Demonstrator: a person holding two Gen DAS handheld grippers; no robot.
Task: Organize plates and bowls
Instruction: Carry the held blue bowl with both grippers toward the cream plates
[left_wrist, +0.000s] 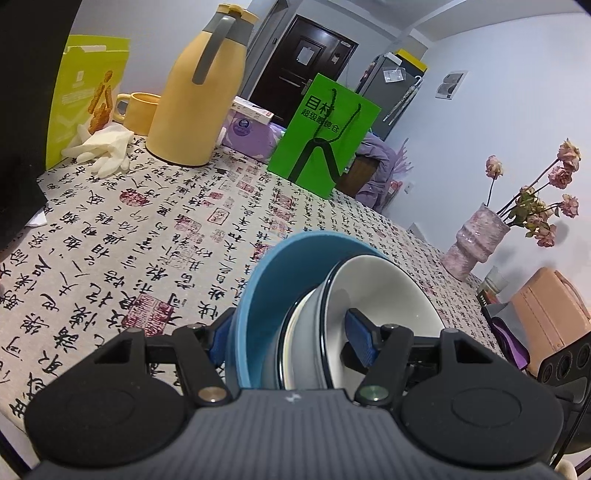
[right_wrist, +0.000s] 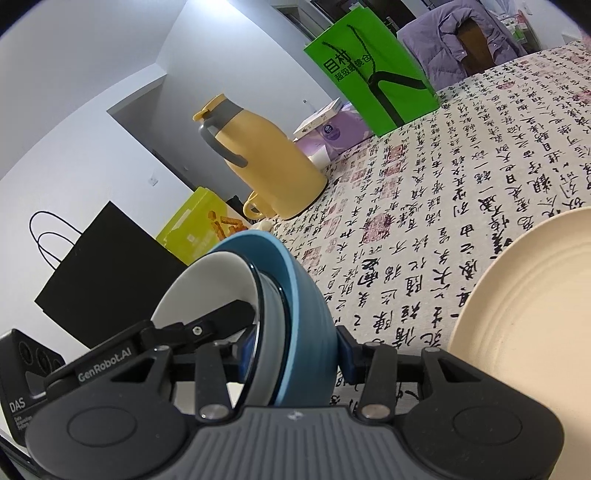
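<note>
A stack of nested bowls is held up off the table by both grippers: a blue outer bowl (left_wrist: 258, 295), a grey middle bowl (left_wrist: 306, 332) and a white inner bowl (left_wrist: 373, 295). My left gripper (left_wrist: 291, 343) is shut across the stack's rim, one blue pad outside the blue bowl, the other inside the white bowl. My right gripper (right_wrist: 295, 354) is shut on the opposite rim of the same stack, with the blue bowl (right_wrist: 303, 314) and white bowl (right_wrist: 210, 291) between its pads. A cream plate (right_wrist: 528, 306) lies on the table to the right.
The table has a calligraphy-print cloth (left_wrist: 147, 229). At the back stand a yellow thermos jug (left_wrist: 199, 96), a yellow mug (left_wrist: 138, 110), white gloves (left_wrist: 101, 147), a green paper bag (left_wrist: 325, 136), a snack box (left_wrist: 85, 92) and a black bag (right_wrist: 107, 266). A pink vase of flowers (left_wrist: 476, 240) stands at the right.
</note>
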